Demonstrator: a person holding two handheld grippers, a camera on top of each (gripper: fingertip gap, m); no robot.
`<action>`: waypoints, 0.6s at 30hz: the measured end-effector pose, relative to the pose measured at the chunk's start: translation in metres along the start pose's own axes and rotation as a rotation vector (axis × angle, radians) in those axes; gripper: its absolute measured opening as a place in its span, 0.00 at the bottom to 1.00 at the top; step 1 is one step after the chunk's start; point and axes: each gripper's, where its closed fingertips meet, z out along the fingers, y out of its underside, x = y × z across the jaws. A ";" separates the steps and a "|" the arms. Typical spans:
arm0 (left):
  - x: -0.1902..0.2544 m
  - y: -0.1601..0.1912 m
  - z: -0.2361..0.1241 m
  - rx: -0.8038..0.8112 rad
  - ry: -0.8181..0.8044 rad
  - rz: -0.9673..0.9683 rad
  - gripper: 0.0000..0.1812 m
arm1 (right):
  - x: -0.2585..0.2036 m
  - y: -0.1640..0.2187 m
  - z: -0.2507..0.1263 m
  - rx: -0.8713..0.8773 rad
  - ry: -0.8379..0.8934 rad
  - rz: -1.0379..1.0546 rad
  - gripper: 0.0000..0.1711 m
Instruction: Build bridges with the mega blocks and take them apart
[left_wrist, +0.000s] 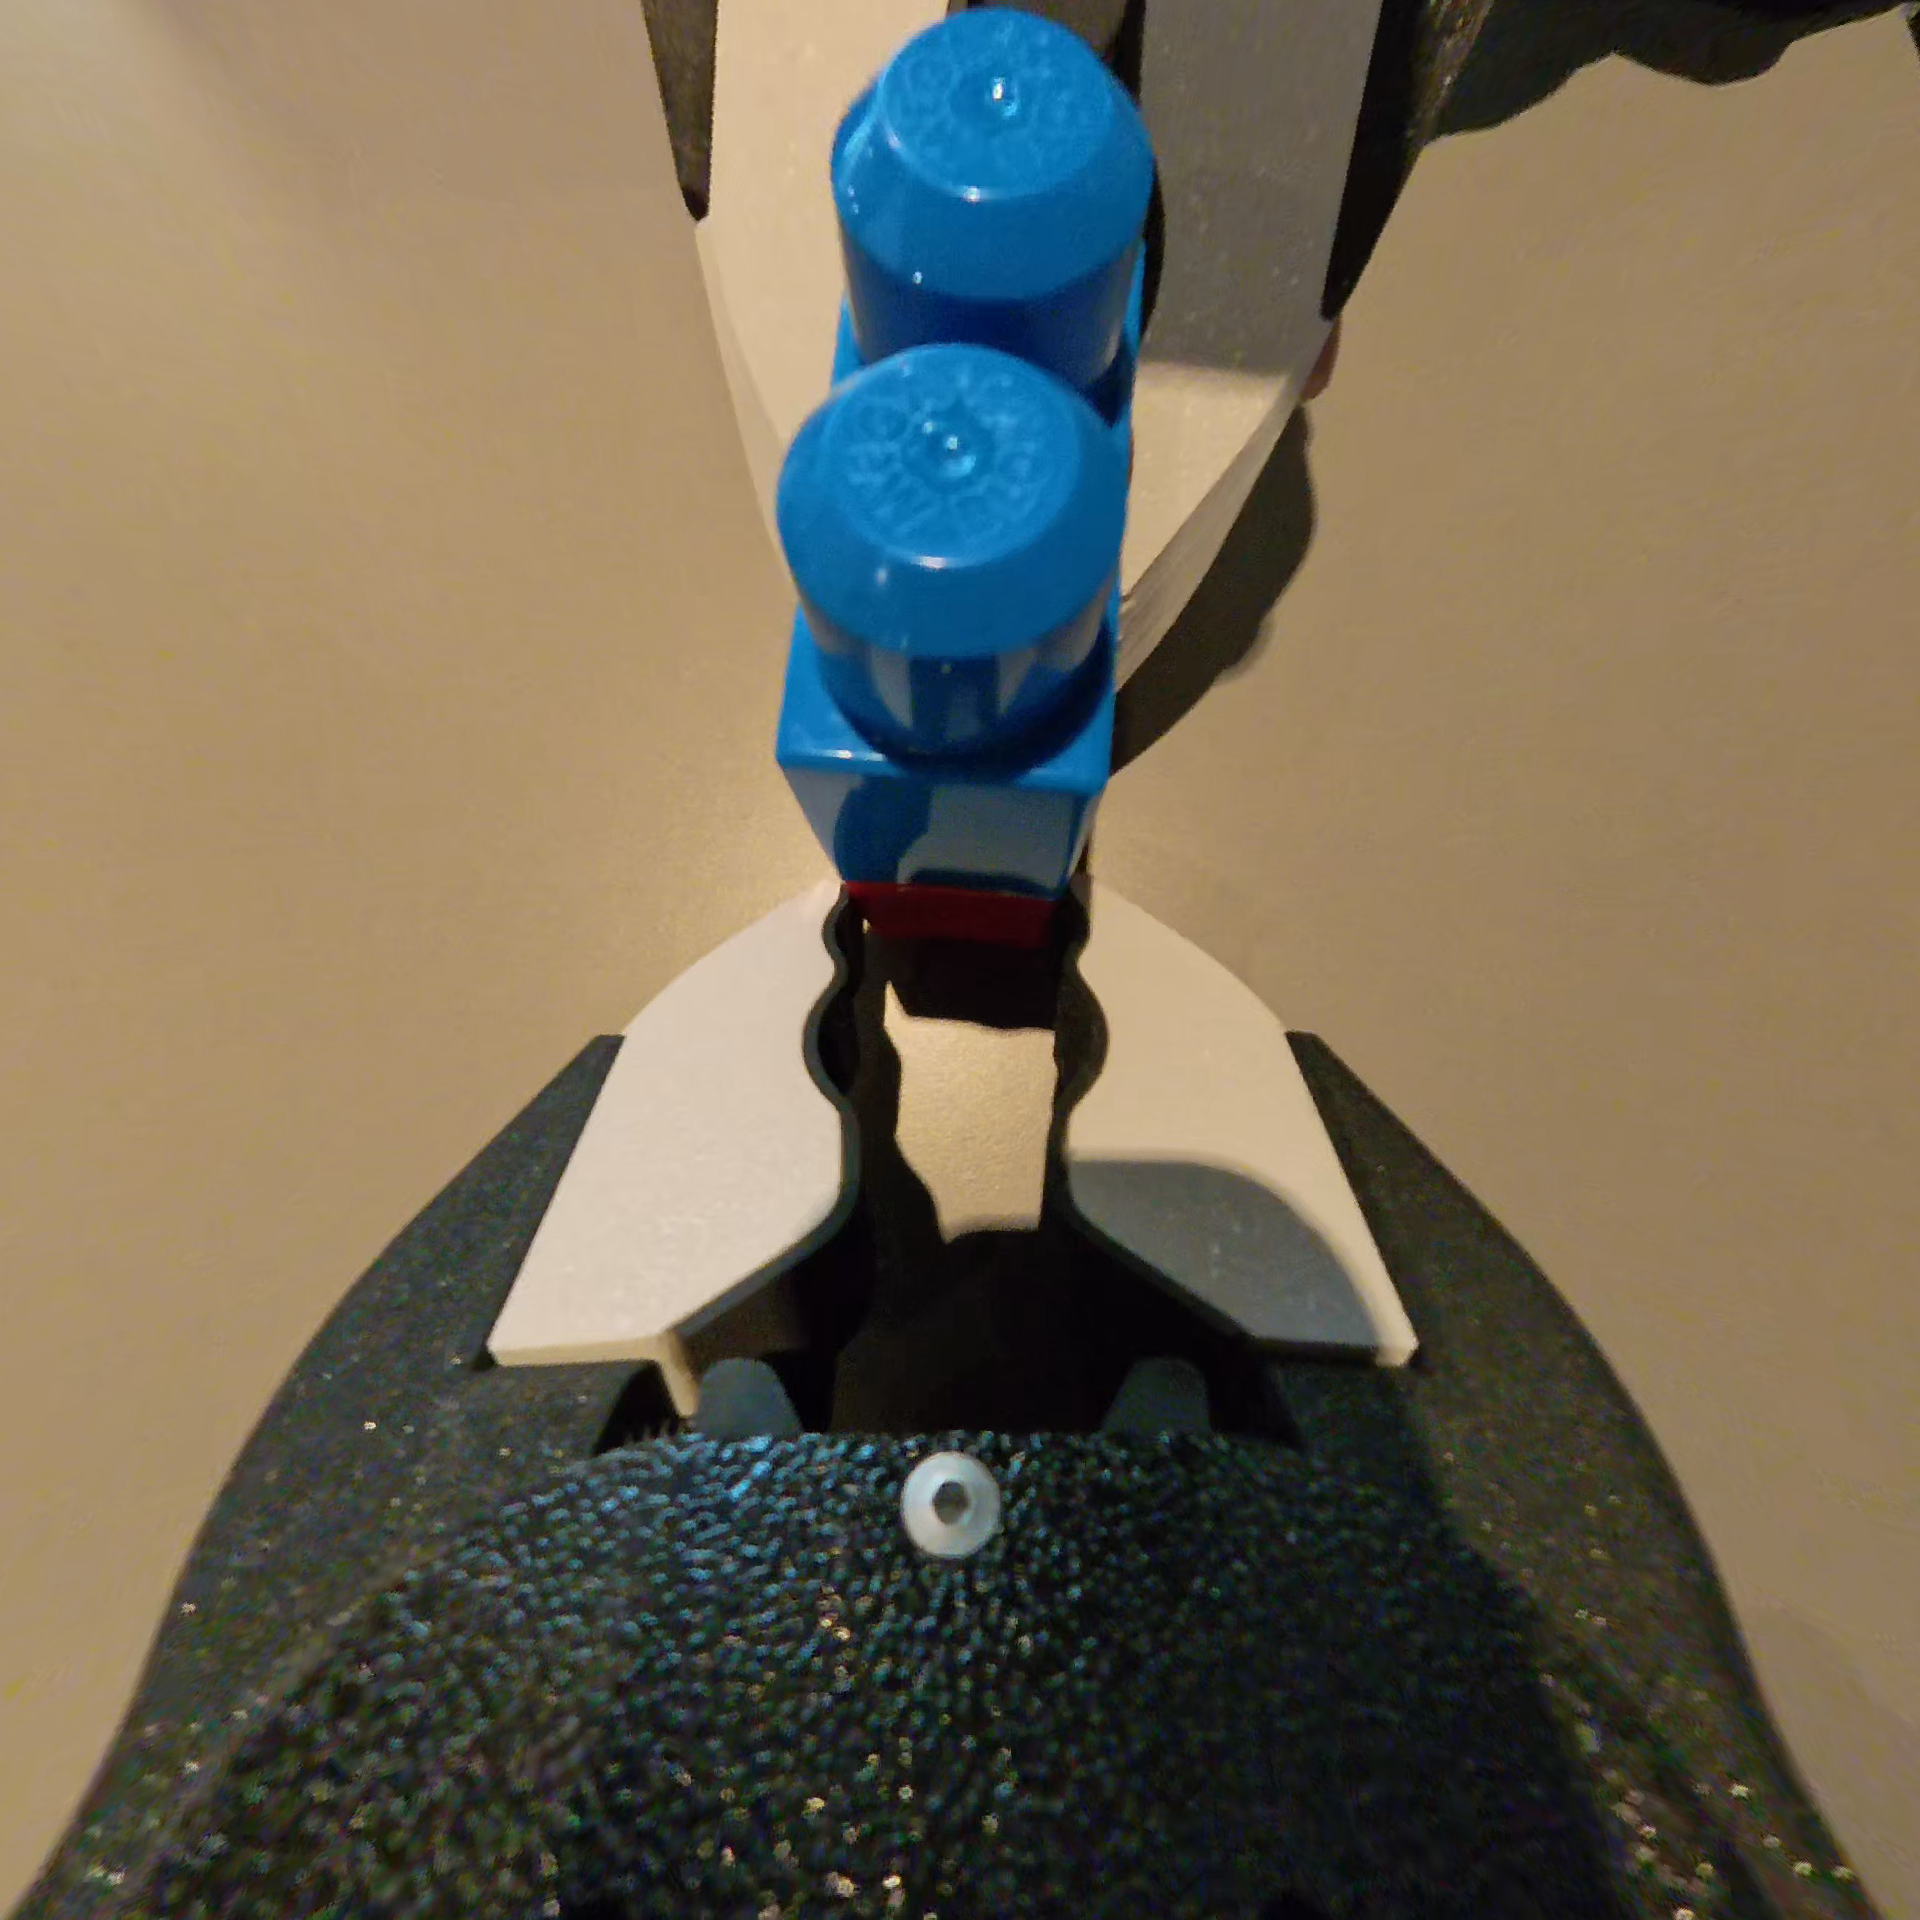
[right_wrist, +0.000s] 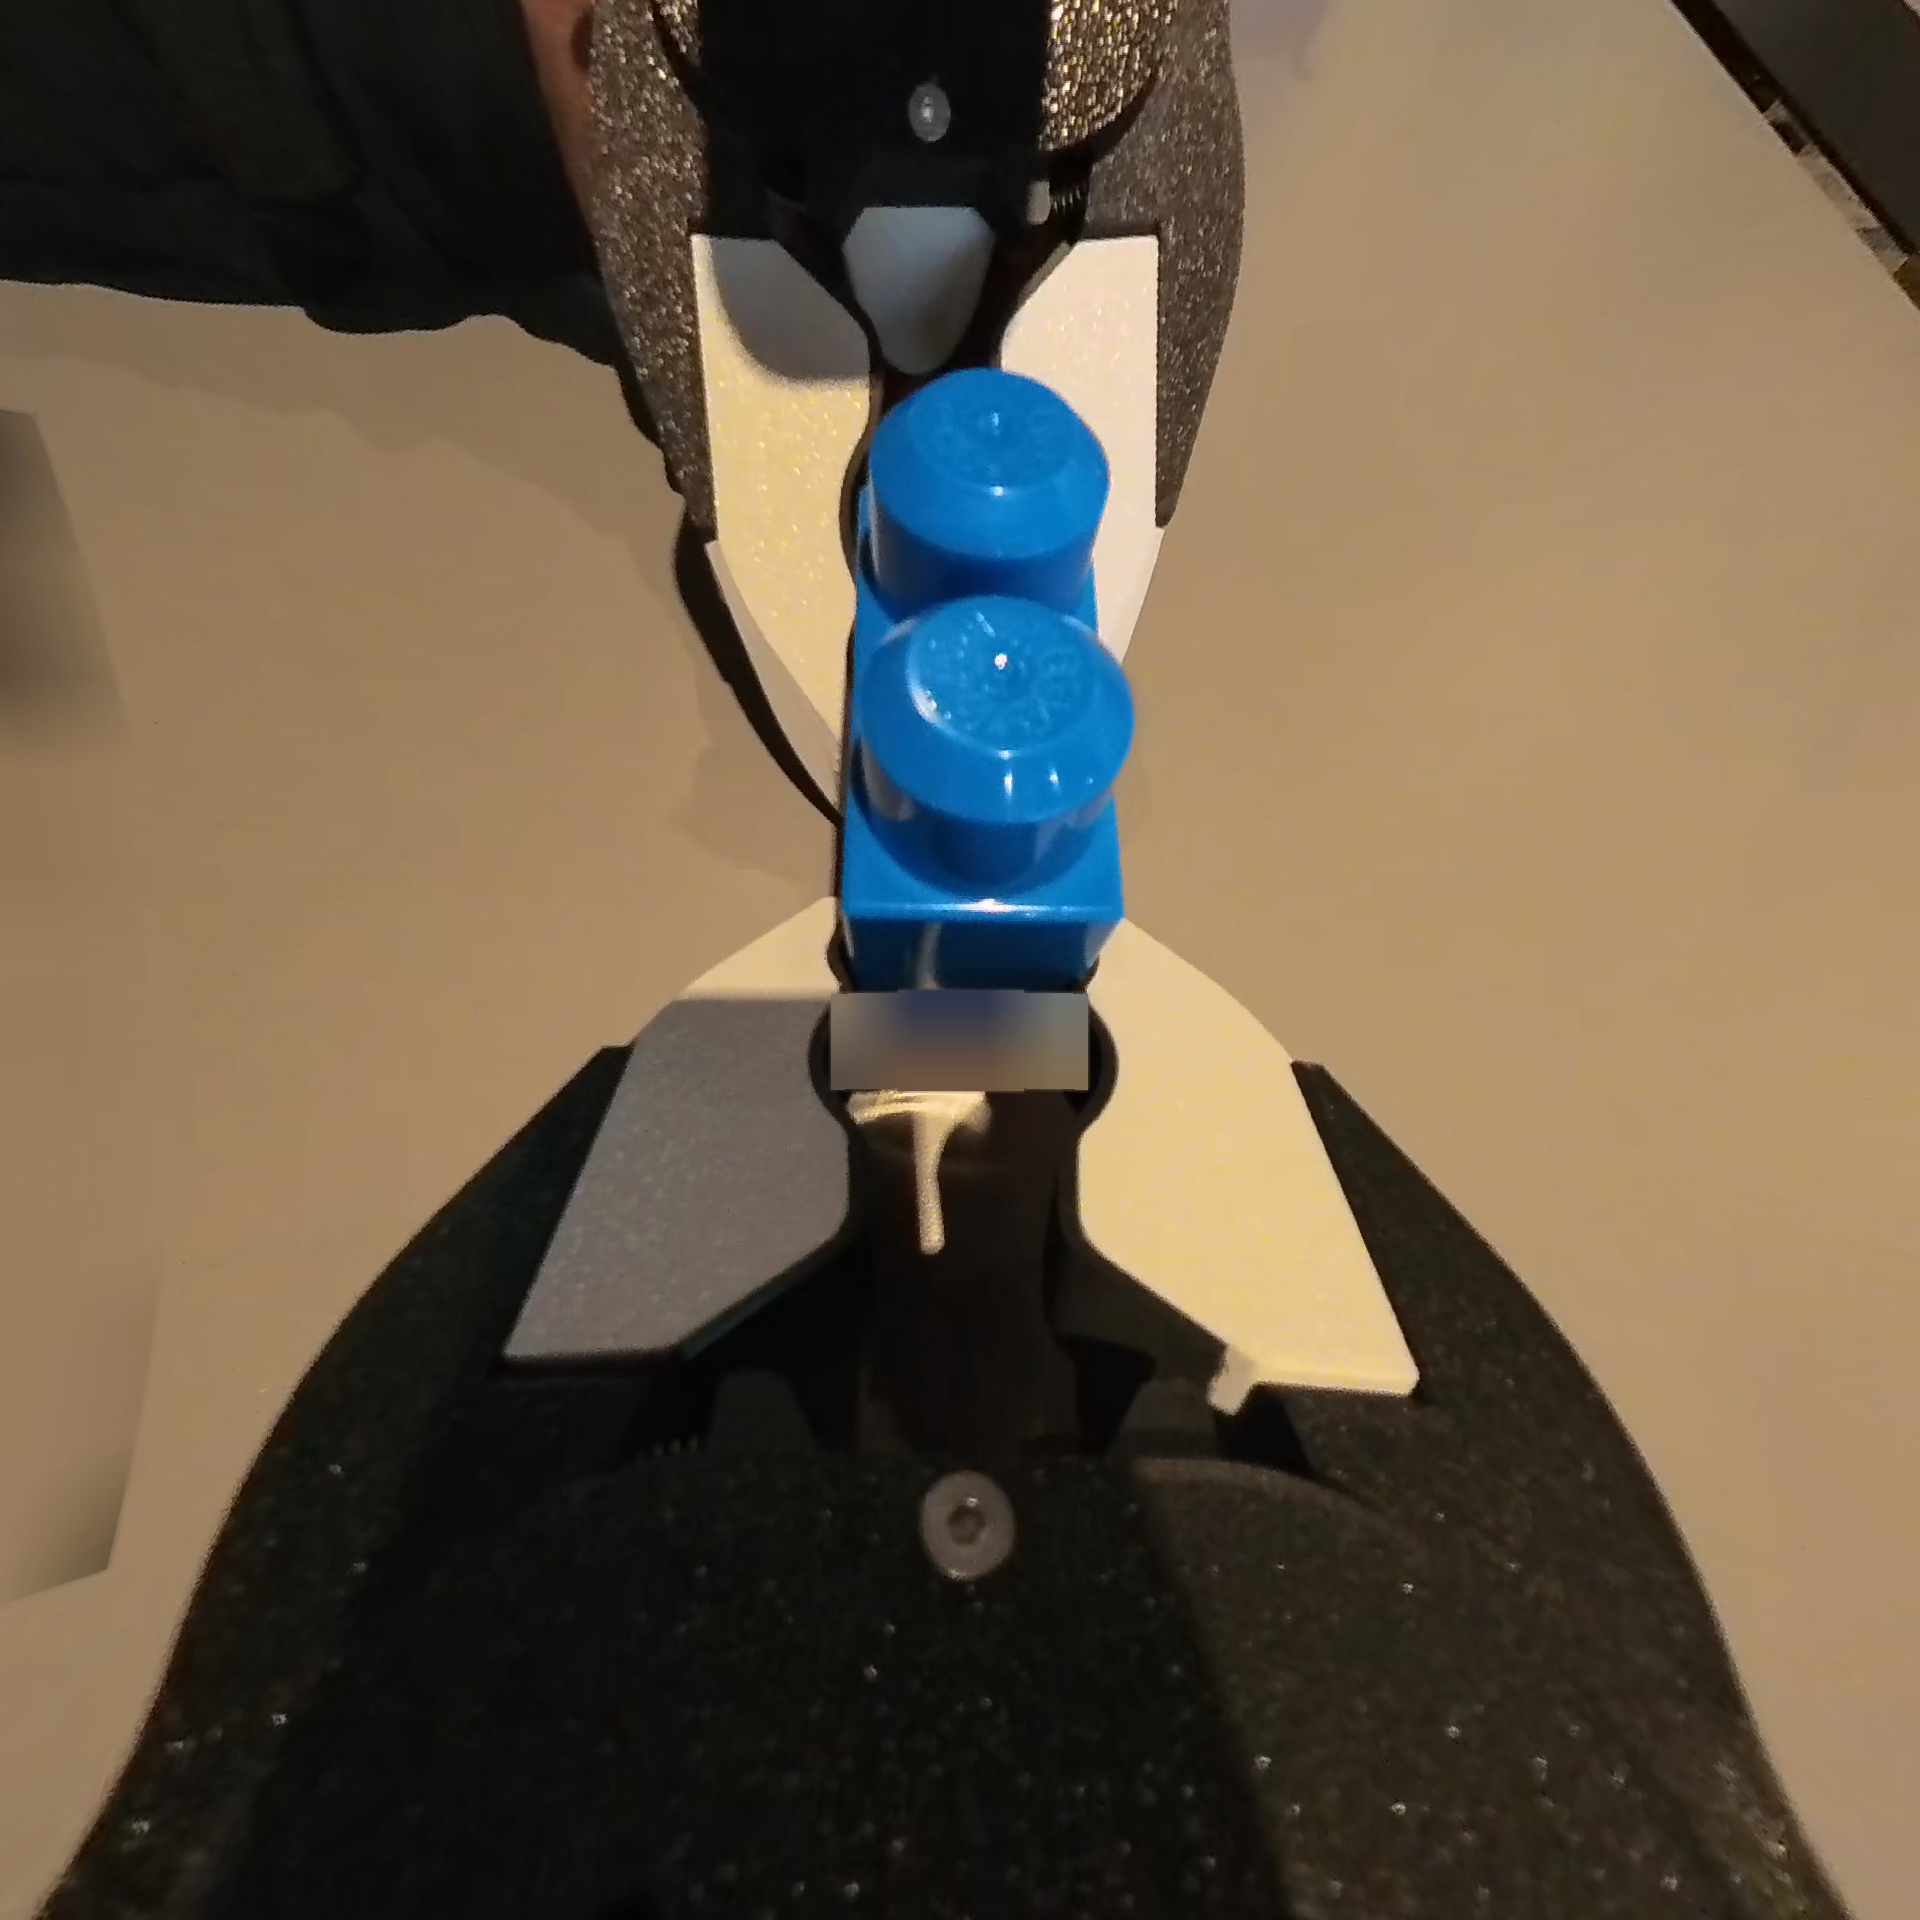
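A blue mega block (left_wrist: 966, 520) with two round studs sits on a red block (left_wrist: 948, 914), of which only a near edge shows. My left gripper (left_wrist: 961, 906) is shut on the near end of this stack, its tips at the red block. The right gripper's fingers (left_wrist: 1205, 312) straddle the far end. In the right wrist view the same blue block (right_wrist: 982, 790) points away from me. My right gripper (right_wrist: 971, 951) is shut on its near end. The left gripper's fingers (right_wrist: 774, 468) clamp the far end. The two grippers face each other.
A plain beige tabletop (left_wrist: 364, 623) lies under the blocks in both views. A person's dark sleeve (right_wrist: 260, 156) shows at the top left of the right wrist view. A dark table edge (right_wrist: 1849, 125) runs across its top right corner. Only a small space, under 4 cm, lies between the two pairs of fingers.
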 end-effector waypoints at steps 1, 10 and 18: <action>0.000 0.000 0.000 0.004 0.001 -0.004 0.19 | 0.000 0.000 0.000 0.000 0.001 0.000 0.21; -0.001 -0.008 -0.019 0.128 0.068 -0.049 0.25 | -0.002 -0.004 -0.005 0.039 0.005 -0.038 0.45; 0.002 -0.049 -0.042 0.357 0.042 0.009 0.24 | 0.004 -0.029 -0.022 0.227 0.037 -0.030 0.32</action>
